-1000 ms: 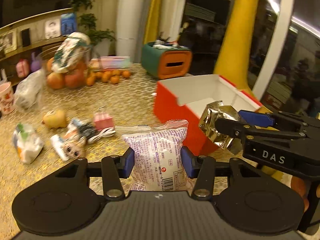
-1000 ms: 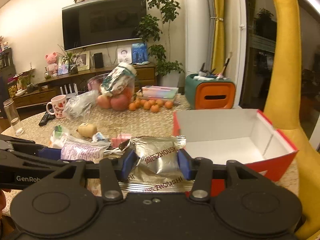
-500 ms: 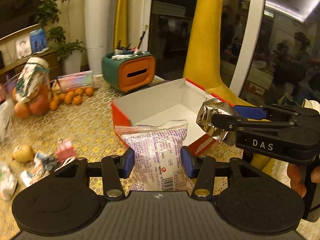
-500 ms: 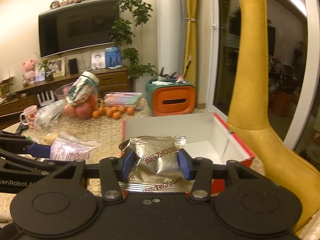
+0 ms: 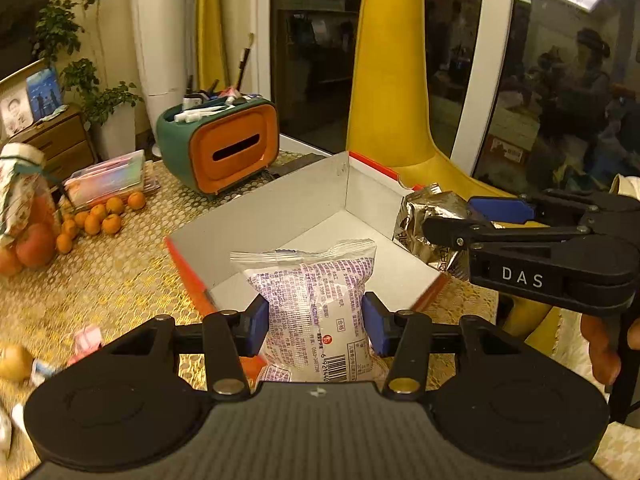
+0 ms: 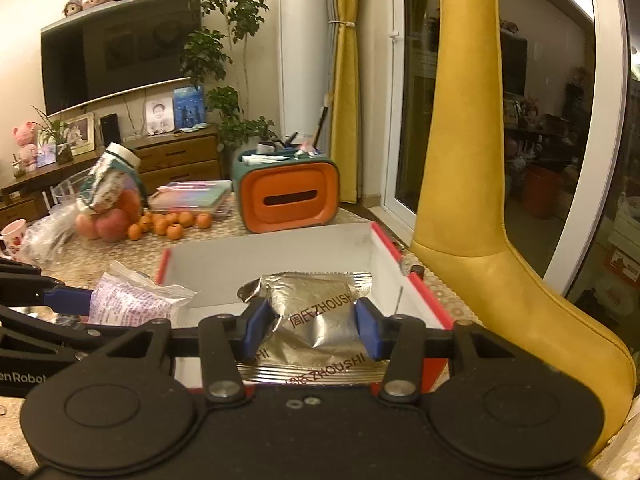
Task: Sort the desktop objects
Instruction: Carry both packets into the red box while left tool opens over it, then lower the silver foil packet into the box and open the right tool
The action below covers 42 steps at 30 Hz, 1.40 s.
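My left gripper [image 5: 316, 326] is shut on a white snack packet with purple print [image 5: 316, 296] and holds it over the near edge of the red box with a white inside [image 5: 288, 204]. My right gripper [image 6: 311, 326] is shut on a silver foil packet [image 6: 316, 308] and holds it above the same box [image 6: 264, 258]. In the left wrist view the right gripper [image 5: 460, 220] and its foil packet [image 5: 428, 220] hang at the box's right side. In the right wrist view the left gripper's purple packet [image 6: 132, 300] sits at the box's left edge.
A green and orange tissue box [image 5: 224, 148] with pens on top stands behind the red box. Small oranges [image 5: 100, 216], apples and a flat plastic case [image 5: 106, 178] lie at the left. A yellow chair [image 6: 480, 200] stands at the right. Small items [image 5: 86, 340] lie near the left front.
Both grippers have moved right and forward with their packets, from beside the red box to over it. The loose items on the table have slid out to the left of the view.
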Tool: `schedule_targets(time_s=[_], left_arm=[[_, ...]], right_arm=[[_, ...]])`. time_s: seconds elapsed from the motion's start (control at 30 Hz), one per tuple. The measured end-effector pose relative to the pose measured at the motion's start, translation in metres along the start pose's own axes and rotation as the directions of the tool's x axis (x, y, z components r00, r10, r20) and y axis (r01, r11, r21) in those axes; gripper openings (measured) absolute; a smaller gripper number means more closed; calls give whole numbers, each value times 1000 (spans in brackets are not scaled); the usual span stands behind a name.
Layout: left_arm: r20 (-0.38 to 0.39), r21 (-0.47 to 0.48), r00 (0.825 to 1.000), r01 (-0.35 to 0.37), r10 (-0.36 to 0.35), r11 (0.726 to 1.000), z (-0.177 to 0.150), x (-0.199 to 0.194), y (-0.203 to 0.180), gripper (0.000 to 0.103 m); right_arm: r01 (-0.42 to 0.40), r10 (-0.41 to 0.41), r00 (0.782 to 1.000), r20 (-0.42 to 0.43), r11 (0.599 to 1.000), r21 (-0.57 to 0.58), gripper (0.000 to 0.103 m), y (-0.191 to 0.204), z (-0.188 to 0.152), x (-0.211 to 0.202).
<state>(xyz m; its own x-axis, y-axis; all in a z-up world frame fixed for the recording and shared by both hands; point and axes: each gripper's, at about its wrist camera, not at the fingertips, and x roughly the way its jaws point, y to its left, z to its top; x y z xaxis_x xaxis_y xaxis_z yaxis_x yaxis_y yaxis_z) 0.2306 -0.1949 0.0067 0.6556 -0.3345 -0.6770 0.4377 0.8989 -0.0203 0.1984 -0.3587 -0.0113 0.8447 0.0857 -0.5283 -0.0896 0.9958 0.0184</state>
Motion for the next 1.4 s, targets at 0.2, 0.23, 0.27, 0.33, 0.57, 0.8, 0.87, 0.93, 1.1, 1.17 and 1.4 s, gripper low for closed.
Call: schedule_targets(time_s=[0.2,0.23,0.27,0.33,0.57,0.8,0.87,0.93,1.1,1.17,1.4], left_arm=[[-27,23,1000,7,-7,1000,17,38,5,48],[-34,25,999,7,-6,1000,20,44,5,48],[-38,23,999,3,-2,1000,22,51,6,48],[-43,19,999,4,-3,1000,27,62,9,48],[-134,1,991,16,-16,1000,28,101,19,48],[-184,4,983,7,-6,1000,17,120,23,48],[-191,-4,982,9,-9,1000,15,122,24,48],[-191,-3,982,8,-8,1000,14,124,24,48],[-182,-9,983,7,-9,1000,12,120,26,48],[-177,-21,984,5,-8,1000,12,117,27,48],[-150,-28,989,-10,5,1000,11,93,26,48]], right_arm=[[10,-10,1000,-29,1000,11,47,-15,8,33],[7,-7,999,-36,1000,9,47,-16,9,39],[7,-7,999,-43,1000,9,47,-17,9,45],[14,-14,998,-56,1000,6,47,-19,8,56],[16,-20,991,-134,1000,-27,47,-21,3,96],[-4,-17,967,-254,997,-82,47,-16,-5,125],[-6,-18,961,-277,996,-87,47,-15,-7,130],[-18,-9,954,-298,996,-87,48,-15,-7,134],[-16,-21,945,-325,994,-109,50,-13,-11,137],[-12,-23,948,-317,994,-107,54,-14,-10,134],[-29,8,965,-263,996,-79,71,-21,1,107]])
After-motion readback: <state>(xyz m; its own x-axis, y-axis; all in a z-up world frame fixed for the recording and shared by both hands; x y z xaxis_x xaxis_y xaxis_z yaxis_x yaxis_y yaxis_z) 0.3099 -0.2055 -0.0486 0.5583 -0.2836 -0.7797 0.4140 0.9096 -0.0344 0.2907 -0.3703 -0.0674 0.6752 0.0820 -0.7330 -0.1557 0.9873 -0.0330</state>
